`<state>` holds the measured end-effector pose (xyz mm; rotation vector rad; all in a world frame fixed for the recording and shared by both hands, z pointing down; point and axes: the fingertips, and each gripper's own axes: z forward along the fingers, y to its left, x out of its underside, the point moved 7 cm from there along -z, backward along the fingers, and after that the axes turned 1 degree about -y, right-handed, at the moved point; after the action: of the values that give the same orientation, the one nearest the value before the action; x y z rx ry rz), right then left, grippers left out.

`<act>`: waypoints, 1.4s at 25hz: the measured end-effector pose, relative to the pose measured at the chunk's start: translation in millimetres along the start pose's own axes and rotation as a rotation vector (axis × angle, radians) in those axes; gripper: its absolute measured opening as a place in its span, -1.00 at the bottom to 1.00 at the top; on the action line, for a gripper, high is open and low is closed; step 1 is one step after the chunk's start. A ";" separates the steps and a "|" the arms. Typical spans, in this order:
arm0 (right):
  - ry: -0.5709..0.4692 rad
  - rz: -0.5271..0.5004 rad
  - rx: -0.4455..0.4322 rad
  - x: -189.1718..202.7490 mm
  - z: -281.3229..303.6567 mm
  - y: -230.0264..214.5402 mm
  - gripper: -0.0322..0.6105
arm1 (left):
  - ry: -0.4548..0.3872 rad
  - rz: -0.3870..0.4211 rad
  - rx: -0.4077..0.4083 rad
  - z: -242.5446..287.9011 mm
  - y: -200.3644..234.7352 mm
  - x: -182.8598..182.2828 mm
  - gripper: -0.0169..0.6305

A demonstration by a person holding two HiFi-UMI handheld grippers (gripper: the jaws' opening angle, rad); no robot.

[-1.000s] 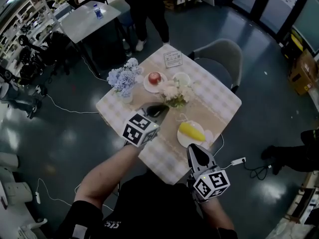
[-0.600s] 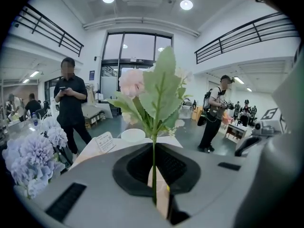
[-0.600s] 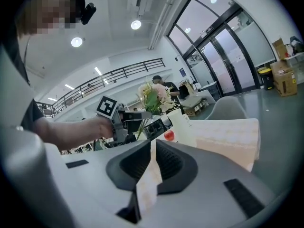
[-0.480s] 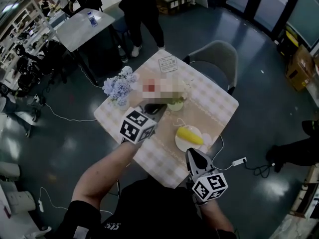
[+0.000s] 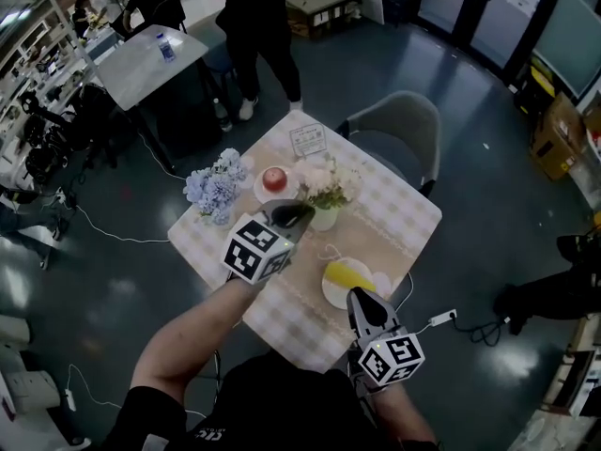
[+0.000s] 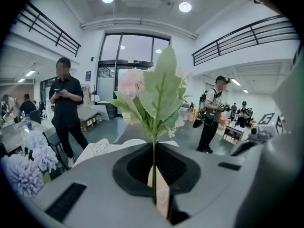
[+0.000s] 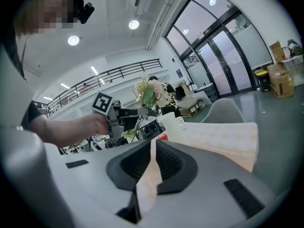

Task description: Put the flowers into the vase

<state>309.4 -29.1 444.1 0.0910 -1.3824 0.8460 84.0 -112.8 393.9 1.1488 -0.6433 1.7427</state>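
Observation:
My left gripper (image 5: pixel 293 214) is shut on the thin green stem (image 6: pixel 154 170) of a pink flower sprig (image 6: pixel 151 91) with broad leaves. In the head view the pale pink blooms (image 5: pixel 322 180) stand over a small white vase (image 5: pixel 325 218) in the middle of the checked table (image 5: pixel 404 205), and the gripper tips are right beside the vase's left side. Whether the stem end is inside the vase I cannot tell. In the right gripper view the left gripper (image 7: pixel 130 112) holds the sprig up. My right gripper (image 5: pixel 362 302) is shut and empty at the table's near edge.
A bunch of blue flowers (image 5: pixel 212 190) stands at the table's left corner. An apple on a plate (image 5: pixel 273 178), a printed card (image 5: pixel 307 140) and a plate with a yellow item (image 5: pixel 346 276) also sit there. A grey chair (image 5: pixel 399 130) is behind, and a person (image 5: pixel 258 26) stands beyond.
The pink blooms sit a little higher over the white vase, and more of the vase shows below them. The whole head view has shifted; my right gripper stays near the yellow item's plate.

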 end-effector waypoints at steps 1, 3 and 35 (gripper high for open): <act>0.000 -0.003 0.002 -3.4 3.9 -2.8 -0.74 | -0.001 -0.004 0.001 2.6 2.7 -0.4 -0.89; 0.002 -0.006 0.005 -8.0 12.0 -9.1 -0.74 | -0.002 -0.014 0.004 8.2 8.8 -0.8 -0.89; 0.046 0.060 0.022 4.5 43.3 -45.9 -0.74 | -0.228 -0.045 0.107 43.1 32.2 -71.5 -0.89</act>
<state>299.8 -82.3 477.1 0.0466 -1.3381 0.9082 83.2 -190.7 349.7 1.4403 -0.6608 1.6385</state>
